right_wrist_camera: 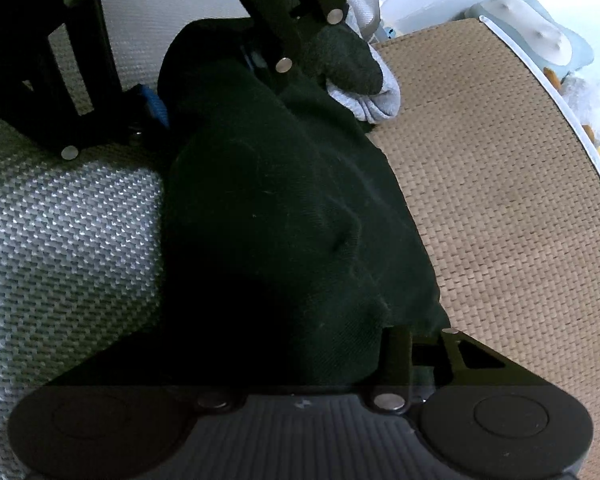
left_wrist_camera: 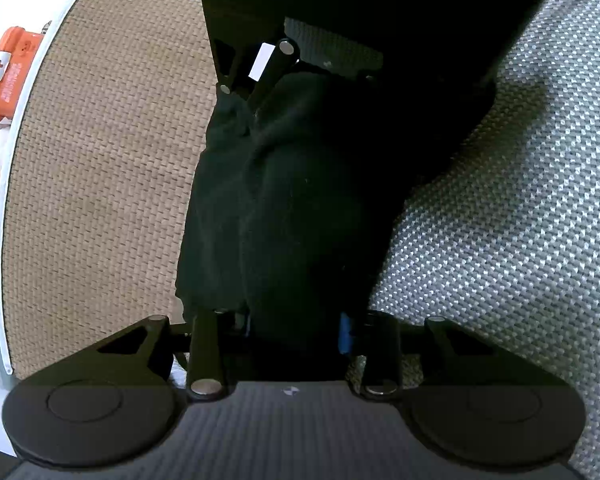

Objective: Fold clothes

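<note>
A dark green garment (left_wrist_camera: 292,208) lies bunched in a long bundle between my two grippers, which face each other. In the left wrist view its near end fills the jaws of my left gripper (left_wrist_camera: 296,320), and a blue pad (left_wrist_camera: 345,332) presses on its side. The far end narrows into my right gripper (left_wrist_camera: 256,92). In the right wrist view the same garment (right_wrist_camera: 284,220) covers my right gripper (right_wrist_camera: 284,352) and hides one of its fingers. My left gripper (right_wrist_camera: 220,88) holds the far end there.
The bundle rests where a tan woven mat (left_wrist_camera: 100,180) meets a grey woven cushion (left_wrist_camera: 500,240). A dark sock (right_wrist_camera: 352,68) and a pale grey one (right_wrist_camera: 380,100) lie at the mat's far edge. Past the mat's white rim are an orange first-aid box (left_wrist_camera: 8,68) and plush toys (right_wrist_camera: 592,108).
</note>
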Motion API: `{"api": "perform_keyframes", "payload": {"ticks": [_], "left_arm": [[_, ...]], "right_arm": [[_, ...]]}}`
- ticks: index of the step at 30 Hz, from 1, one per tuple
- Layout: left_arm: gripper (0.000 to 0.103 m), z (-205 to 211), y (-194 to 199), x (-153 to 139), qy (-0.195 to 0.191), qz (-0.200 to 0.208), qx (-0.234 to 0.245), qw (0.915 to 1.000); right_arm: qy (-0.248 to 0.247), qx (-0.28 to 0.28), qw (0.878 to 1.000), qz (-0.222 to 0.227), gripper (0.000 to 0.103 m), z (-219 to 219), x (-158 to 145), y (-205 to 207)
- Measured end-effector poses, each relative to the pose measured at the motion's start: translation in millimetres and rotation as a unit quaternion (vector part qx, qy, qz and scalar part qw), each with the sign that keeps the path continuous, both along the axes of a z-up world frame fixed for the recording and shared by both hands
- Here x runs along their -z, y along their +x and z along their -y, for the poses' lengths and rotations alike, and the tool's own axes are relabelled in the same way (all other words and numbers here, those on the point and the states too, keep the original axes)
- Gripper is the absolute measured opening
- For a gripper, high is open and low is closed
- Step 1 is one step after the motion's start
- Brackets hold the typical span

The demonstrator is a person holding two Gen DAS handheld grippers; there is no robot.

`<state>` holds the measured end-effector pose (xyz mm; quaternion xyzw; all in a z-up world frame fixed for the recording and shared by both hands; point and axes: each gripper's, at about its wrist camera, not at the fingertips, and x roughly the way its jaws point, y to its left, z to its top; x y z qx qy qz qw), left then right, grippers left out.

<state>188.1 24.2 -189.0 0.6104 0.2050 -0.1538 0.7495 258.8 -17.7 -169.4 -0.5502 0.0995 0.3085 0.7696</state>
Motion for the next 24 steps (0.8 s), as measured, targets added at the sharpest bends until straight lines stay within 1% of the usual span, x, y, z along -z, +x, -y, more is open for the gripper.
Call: {"api": "perform_keyframes", "payload": {"ticks": [7,12,17,24], "left_arm": [[0.037,-9,6,-3,-0.006,-0.001,-0.002,1.0000],[0.037,-26,11,-7,-0.001,0.001,-0.010,0.9999],[0.037,-55,15,-11,0.004,0.003,-0.032,0.9995],[0.037,-105,14,-15,0.015,0.001,-0.065,0.9978]], "right_arm": [[-0.003,0.000,1.000,0.014,0.040,-10,0,-3],[-0.007,-0.017,1.000,0.022,0.039,-29,-2,-7],[-0.004,-0.038,0.999,0.026,0.039,-62,-5,-12],[0.001,-0.074,0.997,0.030,0.039,-120,-9,-22]]}}
